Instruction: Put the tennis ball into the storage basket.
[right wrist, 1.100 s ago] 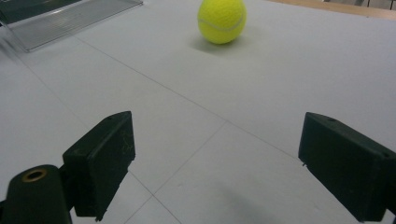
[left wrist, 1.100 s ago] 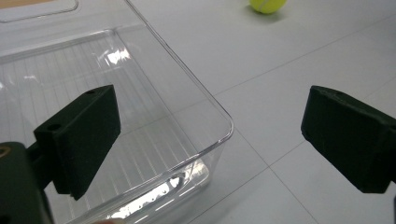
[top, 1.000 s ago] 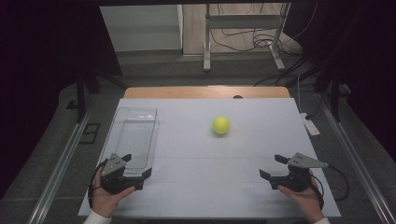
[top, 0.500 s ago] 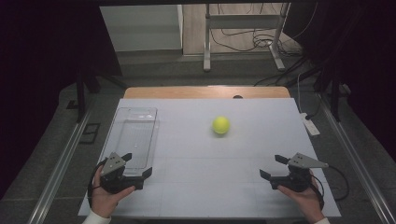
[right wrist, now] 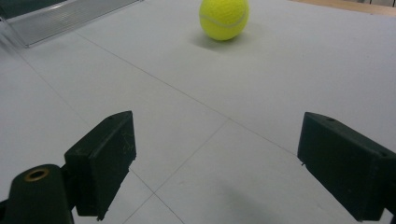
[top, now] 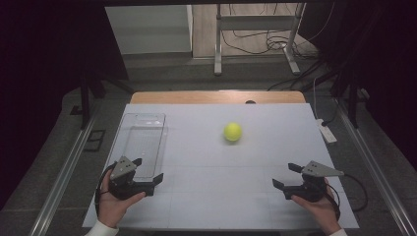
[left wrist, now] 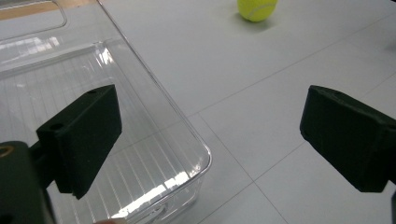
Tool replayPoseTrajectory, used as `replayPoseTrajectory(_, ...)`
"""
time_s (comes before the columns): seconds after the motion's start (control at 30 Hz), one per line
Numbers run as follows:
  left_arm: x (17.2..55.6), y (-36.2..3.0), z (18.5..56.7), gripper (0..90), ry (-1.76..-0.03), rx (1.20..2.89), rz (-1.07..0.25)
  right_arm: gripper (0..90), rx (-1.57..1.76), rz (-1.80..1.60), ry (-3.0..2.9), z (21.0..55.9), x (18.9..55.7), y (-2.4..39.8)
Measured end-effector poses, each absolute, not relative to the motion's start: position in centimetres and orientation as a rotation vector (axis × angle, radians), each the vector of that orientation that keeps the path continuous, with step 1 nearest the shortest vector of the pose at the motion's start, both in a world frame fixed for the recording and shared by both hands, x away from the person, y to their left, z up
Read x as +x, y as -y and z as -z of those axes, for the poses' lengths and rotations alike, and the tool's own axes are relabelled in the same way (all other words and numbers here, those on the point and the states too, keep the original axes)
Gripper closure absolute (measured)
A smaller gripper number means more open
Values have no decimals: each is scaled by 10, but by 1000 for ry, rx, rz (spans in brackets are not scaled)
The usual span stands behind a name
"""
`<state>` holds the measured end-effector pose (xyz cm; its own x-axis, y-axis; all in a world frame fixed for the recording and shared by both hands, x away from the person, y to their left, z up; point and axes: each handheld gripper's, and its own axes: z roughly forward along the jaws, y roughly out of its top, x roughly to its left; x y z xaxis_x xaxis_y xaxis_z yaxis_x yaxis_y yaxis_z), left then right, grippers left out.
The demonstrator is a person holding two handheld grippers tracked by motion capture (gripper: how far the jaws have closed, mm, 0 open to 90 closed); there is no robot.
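A yellow tennis ball (top: pixel 232 132) rests on the white table, right of centre and toward the far side. A clear plastic bin (top: pixel 142 143) lies along the table's left part, empty. My left gripper (top: pixel 146 172) sits at the bin's near end, held in a hand, its jaws wide apart with nothing between them; in the left gripper view the bin (left wrist: pixel 93 116) lies under its left jaw and the ball (left wrist: pixel 257 8) is far ahead. My right gripper (top: pixel 287 175) is at the front right, open and empty, with the ball (right wrist: pixel 224 17) ahead of it.
The white table top (top: pixel 221 167) ends in a wooden strip (top: pixel 216 97) at the far edge. A white power strip (top: pixel 326 132) lies at the table's right edge. Metal stand legs and cables are on the floor beyond.
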<state>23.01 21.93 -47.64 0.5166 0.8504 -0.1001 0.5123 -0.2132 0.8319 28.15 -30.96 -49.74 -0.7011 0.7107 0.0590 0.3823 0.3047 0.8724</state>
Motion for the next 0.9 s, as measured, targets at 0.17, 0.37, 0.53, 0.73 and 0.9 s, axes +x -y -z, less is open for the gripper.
replayPoseTrajectory(0.17, 233, -219, 472, 70, -1117, 1878, -480, 120, 984, -1344, -2242, 498, 282, 309)
replayPoseTrajectory(0.37, 237, -211, 468, 73, -1112, 1905, -472, 120, 983, -1345, -2237, 497, 281, 308)
replayPoseTrajectory(0.53, 243, -204, 462, 75, -1092, 1927, -468, 120, 977, -1345, -2245, 498, 282, 307)
replayPoseTrajectory(0.73, 252, -198, 461, 75, -1092, 1948, -452, 120, 970, -1348, -2246, 497, 281, 308)
replayPoseTrajectory(0.9, 258, -194, 461, 75, -1091, 1960, -440, 121, 961, -1341, -2251, 497, 280, 307)
